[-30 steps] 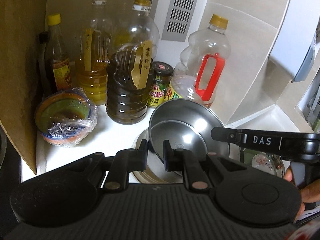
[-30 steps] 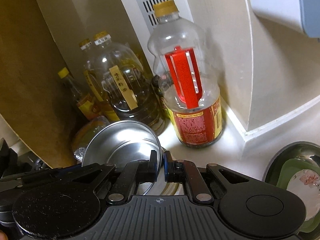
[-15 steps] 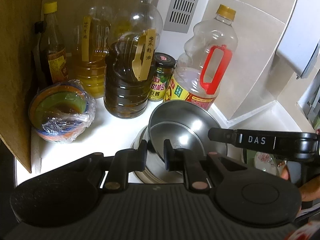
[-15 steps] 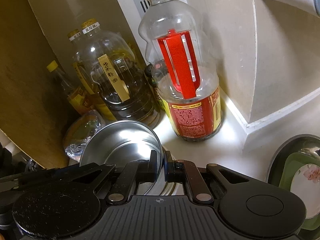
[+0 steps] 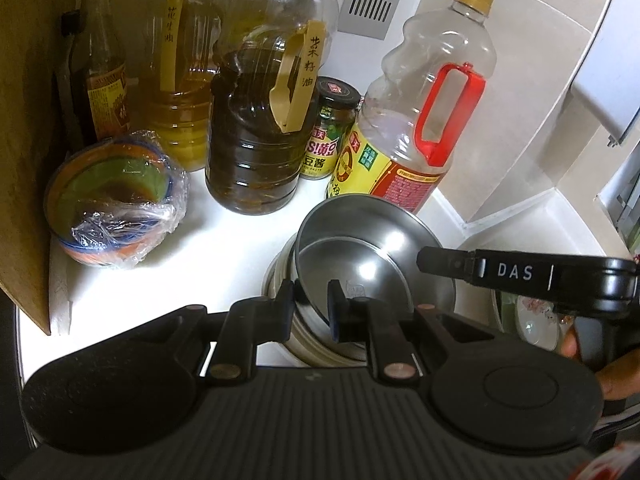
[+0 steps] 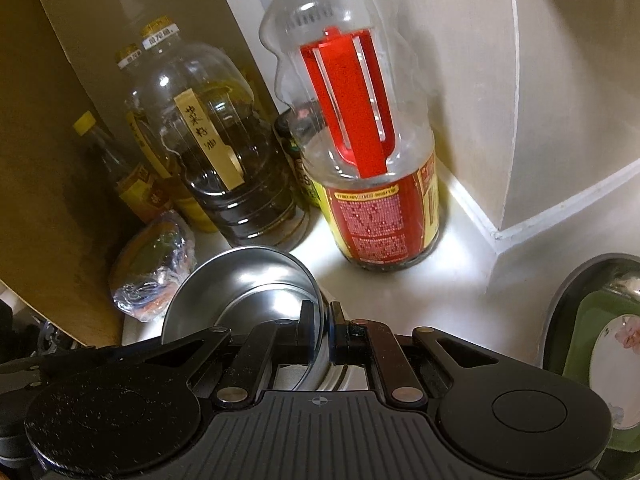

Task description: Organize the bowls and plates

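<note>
Gleaming silver-grey: round stainless-steel bowl point(image 5: 360, 248), catching white highlights. Showing matte black with ribbed grey housing: left handheld gripper point(image 5: 310, 306) and right handheld gripper point(image 6: 322, 330), white "DAS" lettering on the latter's side. Glowing bright red in handle and label, yellow in cap: clear plastic oil bottle point(image 6: 360, 152). Looking dark brown-green inside, tan paper strip with black characters outside: large clear oil jug point(image 5: 260, 120). Shining amber-yellow: second oil jug point(image 5: 180, 92). Showing green inside, orange with blue stripes outside: plastic-wrapped ceramic bowl point(image 5: 112, 208). Displaying pink flowers on white: small floral plate point(image 6: 616, 368). Glaring white: smooth countertop point(image 5: 208, 248).
</note>
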{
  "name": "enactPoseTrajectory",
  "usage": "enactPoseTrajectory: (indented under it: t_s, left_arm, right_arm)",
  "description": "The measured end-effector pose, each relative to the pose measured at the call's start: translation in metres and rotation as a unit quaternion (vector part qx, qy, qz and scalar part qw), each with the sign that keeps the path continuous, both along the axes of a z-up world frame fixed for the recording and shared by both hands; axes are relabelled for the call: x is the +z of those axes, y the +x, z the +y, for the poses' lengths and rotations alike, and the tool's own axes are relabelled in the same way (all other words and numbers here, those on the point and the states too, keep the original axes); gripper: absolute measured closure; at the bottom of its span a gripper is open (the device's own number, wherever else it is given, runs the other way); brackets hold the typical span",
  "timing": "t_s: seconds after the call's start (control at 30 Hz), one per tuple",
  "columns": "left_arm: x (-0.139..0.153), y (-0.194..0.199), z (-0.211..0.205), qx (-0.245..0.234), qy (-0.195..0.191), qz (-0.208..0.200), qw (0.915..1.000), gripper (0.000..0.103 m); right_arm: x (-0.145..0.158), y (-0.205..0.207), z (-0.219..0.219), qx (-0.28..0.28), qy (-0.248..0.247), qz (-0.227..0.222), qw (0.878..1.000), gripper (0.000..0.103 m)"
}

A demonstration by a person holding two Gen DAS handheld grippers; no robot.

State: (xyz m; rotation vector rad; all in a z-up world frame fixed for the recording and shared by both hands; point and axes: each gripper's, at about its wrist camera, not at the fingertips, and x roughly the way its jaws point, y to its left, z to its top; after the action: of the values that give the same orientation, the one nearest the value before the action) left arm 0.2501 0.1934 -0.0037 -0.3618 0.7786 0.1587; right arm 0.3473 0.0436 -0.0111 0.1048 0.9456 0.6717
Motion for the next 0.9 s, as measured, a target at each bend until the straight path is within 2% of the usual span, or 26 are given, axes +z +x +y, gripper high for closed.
enactPoseTrajectory:
  t_s: [0.43,0.77,0.87,0.9]
  left_arm:
    - [-0.006,0.003,0.006,-0.014,0.006,0.004,0.9999,0.088]
    - [0.003,-0.007,0.005,-0.039,0.018,-0.023,0.9988,0.088]
    - [0.008,-0.013,0.005,-0.048,0.020,-0.032,0.9981,0.088]
    - [0.010,-0.016,0.005,-0.051,0.022,-0.035,0.9978,0.087]
  right_arm:
    - [-0.006,-0.002,0.003,-0.021,-0.001,0.001,1.000,0.096]
    - [-0.001,-0.016,-0.009,-0.045,0.023,0.003,0.999,0.096]
    - [0.003,-0.026,-0.014,-0.052,0.027,-0.001,0.998,0.094]
    - [0.005,-0.030,-0.016,-0.055,0.028,-0.002,0.998,0.089]
